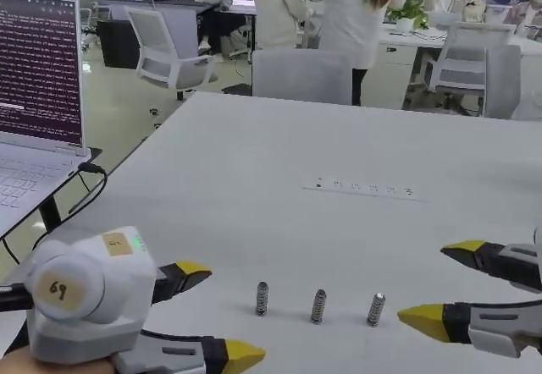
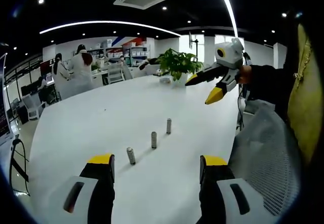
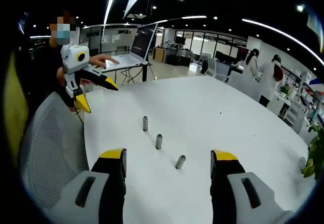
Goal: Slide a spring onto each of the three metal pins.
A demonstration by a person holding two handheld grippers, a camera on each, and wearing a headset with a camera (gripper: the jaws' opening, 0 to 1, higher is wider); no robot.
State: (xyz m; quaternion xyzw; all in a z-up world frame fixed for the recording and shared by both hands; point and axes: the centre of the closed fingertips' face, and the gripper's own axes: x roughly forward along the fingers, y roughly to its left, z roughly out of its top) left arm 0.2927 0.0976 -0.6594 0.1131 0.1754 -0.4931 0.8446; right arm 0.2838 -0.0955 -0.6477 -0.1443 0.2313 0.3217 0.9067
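Left hand-held gripper [image 1: 222,312] and right hand-held gripper [image 1: 434,281], both wide open and empty, flank the spring-covered pins [image 1: 318,305].

The white table [image 1: 339,154] bears three spring-covered pins standing in a row near its front edge: left pin [image 1: 262,299], middle pin [image 1: 318,306], right pin [image 1: 376,309], slightly tilted; a strip of small marks [image 1: 364,189] sits farther back.

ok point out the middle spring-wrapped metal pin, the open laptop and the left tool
middle spring-wrapped metal pin [image 1: 318,306], head view, mid-height on its coils
open silver laptop [image 1: 38,69], head view, on its lit screen
left yellow-tipped tool [image 1: 233,313], head view, midway between its two tips
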